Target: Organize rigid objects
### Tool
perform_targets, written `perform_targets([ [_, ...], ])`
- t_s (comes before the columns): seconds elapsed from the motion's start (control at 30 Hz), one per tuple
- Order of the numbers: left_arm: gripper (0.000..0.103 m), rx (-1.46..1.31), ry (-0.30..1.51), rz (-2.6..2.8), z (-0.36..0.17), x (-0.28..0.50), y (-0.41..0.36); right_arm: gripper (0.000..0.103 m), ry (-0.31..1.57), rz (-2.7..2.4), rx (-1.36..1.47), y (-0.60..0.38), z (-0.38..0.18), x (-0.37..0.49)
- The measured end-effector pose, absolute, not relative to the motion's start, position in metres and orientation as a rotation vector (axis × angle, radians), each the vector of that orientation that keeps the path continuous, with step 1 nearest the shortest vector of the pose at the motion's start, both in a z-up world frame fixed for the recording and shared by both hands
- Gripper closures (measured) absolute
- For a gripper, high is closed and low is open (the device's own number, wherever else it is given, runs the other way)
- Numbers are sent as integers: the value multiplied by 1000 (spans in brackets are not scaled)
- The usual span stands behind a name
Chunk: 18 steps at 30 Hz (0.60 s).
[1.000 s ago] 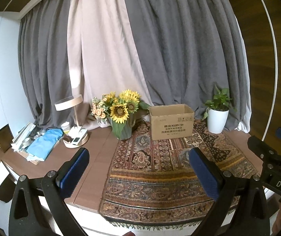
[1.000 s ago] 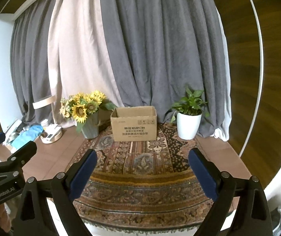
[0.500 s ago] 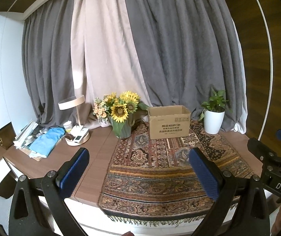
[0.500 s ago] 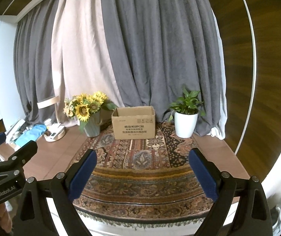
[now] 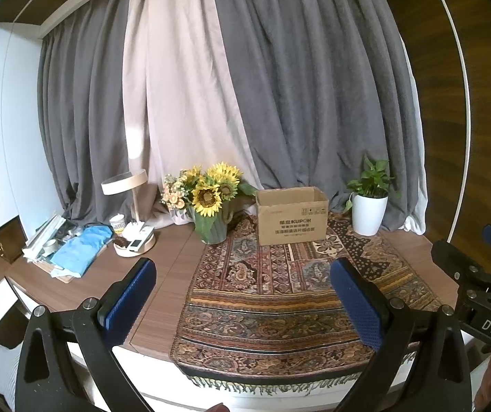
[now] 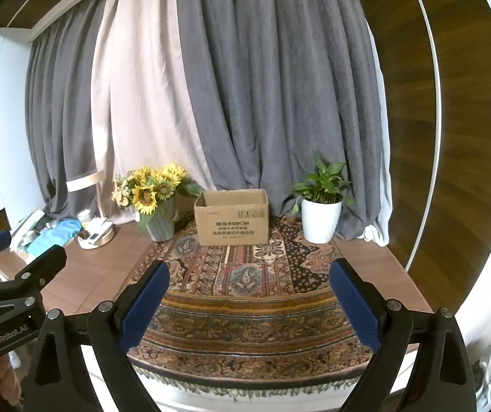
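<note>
Left gripper [image 5: 242, 295]: you hold it back from the table edge, jaws wide apart with nothing between the blue pads.
Right gripper [image 6: 248, 295]: same stance, spread wide and empty, aimed at the patterned runner [image 6: 245, 295].
Cardboard box [image 5: 292, 216]: open-topped, upright at the runner's far end, between the sunflower vase [image 5: 211, 230] and the potted plant [image 5: 369, 213]; its inside is hidden from you.
Loose items: small things crowd the round lamp tray [image 5: 134, 245] and the blue cloth [image 5: 80, 245] at far left; too small to name reliably.
Stage: the bare runner fits either sorting ahead or sorting finished.
Technique: for any reach, keep jaws wide, approach level, and clear the flowers.
</note>
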<state>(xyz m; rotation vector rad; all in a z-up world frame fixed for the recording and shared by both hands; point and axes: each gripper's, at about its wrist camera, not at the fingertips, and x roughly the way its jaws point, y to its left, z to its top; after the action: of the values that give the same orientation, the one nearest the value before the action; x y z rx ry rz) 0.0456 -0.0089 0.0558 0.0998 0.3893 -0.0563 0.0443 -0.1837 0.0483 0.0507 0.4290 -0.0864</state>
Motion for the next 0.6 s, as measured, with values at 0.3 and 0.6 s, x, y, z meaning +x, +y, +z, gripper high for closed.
perform_targets([
  [0.3,0,94,383,-64,59,43,-6,8,427,-86,50,-184,49,43],
  [0.6,0,92,386,-71,58,42,-3,8,428,-84,52,-185,49,42],
])
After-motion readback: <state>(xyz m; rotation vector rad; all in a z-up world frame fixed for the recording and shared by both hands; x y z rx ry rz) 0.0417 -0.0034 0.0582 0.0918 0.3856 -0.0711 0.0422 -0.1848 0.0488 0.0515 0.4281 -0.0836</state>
